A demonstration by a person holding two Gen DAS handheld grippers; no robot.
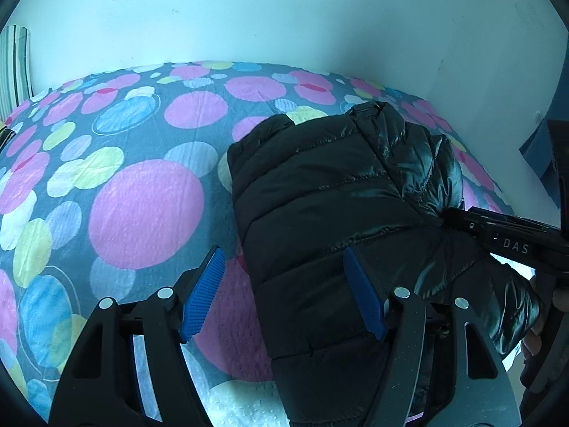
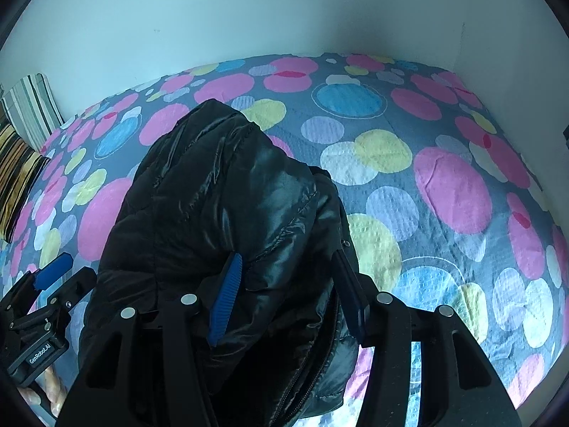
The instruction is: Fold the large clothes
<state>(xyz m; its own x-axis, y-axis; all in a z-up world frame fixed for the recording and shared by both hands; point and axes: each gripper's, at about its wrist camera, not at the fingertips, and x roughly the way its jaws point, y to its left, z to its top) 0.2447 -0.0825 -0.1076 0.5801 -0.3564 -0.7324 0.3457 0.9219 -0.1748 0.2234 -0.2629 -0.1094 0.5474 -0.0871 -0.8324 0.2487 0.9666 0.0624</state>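
Lying folded on the spotted bedspread is one black puffer jacket, a glossy quilted bundle. In the left wrist view it fills the middle and runs toward 5 o'clock; in the right wrist view it sits at centre and spreads down toward 6 o'clock, with an open zipper track showing at its near edge.

One left gripper hangs over the jacket's left edge with its blue pads spread wide. The left pad is over bare bedspread and the right pad is over the black fabric; neither presses on anything that can be made out, so nothing is pinched.

One right gripper has jacket fabric bunched between its fingers. The left blue pad lies against the shiny cloth and the right finger sits at the jacket's edge near 4 o'clock. It looks like a grip on a thick fold, though the far pad is turned away and its contact is hard to confirm. The same gripper enters the left wrist view from 3 o'clock, its black tip sunk into the jacket.

No containers are in view. Two striped pillows lean at 9 o'clock in the right wrist view, one green and white, one brown and yellow. A pale wall runs behind the bed at 12 o'clock.
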